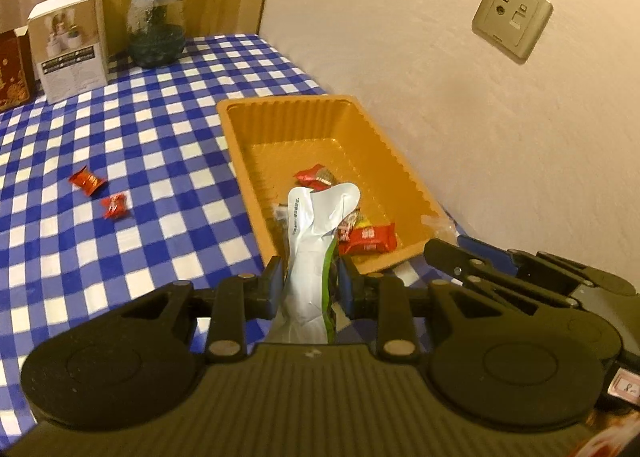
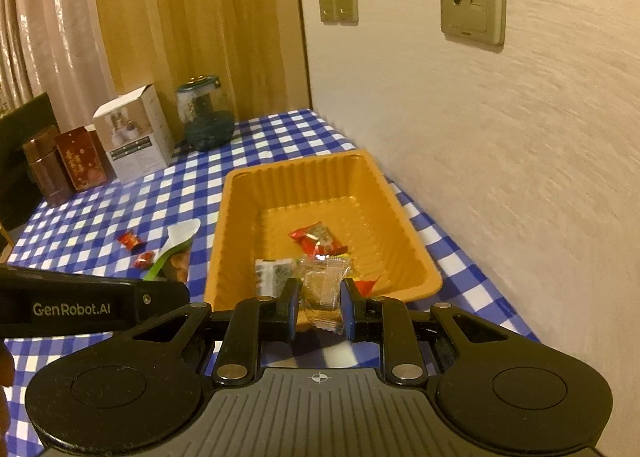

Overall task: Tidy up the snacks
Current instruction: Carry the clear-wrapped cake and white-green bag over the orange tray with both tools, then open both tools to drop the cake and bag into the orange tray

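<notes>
Pinched between my left gripper (image 1: 310,281) pads: white-green snack pouch (image 1: 316,241), light, crinkly, floppy above grip, held low on body. Right gripper (image 2: 320,303) clamps clear-wrapped biscuit (image 2: 323,289); brittle, slick film, so grip gently by wrapper. Orange tray (image 2: 236,217) at 12 o'clock holds red packets. Two red candies (image 1: 100,193) loose on checked cloth at 10 o'clock.

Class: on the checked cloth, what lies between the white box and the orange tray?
Two small red wrapped candies lie between the white box and the orange tray; otherwise bare cloth. The left wrist view shows it best.
</notes>
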`<state>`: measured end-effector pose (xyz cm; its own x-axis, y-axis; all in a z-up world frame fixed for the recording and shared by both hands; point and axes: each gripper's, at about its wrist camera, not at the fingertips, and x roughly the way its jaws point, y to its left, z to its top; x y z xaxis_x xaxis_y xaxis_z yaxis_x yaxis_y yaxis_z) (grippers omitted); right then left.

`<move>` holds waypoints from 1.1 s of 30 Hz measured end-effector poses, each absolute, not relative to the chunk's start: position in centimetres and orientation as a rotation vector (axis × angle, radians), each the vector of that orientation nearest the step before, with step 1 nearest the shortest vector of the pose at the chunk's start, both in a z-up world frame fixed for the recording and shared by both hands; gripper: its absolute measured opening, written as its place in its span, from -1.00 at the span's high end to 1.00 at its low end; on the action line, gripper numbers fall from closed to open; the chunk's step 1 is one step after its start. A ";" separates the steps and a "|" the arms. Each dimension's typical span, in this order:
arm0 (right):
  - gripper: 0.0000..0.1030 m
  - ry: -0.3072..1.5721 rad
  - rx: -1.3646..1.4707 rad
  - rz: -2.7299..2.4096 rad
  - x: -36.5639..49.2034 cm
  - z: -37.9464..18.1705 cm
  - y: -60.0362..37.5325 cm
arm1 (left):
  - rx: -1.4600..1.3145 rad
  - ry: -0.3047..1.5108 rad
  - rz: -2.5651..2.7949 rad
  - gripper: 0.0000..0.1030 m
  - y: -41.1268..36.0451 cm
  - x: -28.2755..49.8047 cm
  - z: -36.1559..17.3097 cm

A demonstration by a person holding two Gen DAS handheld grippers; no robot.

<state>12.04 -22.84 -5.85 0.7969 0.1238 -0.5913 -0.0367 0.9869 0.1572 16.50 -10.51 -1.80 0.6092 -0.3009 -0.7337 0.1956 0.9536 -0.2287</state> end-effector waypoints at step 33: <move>0.56 0.664 0.144 0.057 20.7 -8.3 -26.5 | -0.174 0.897 -0.284 0.49 -13.3 26.0 -5.8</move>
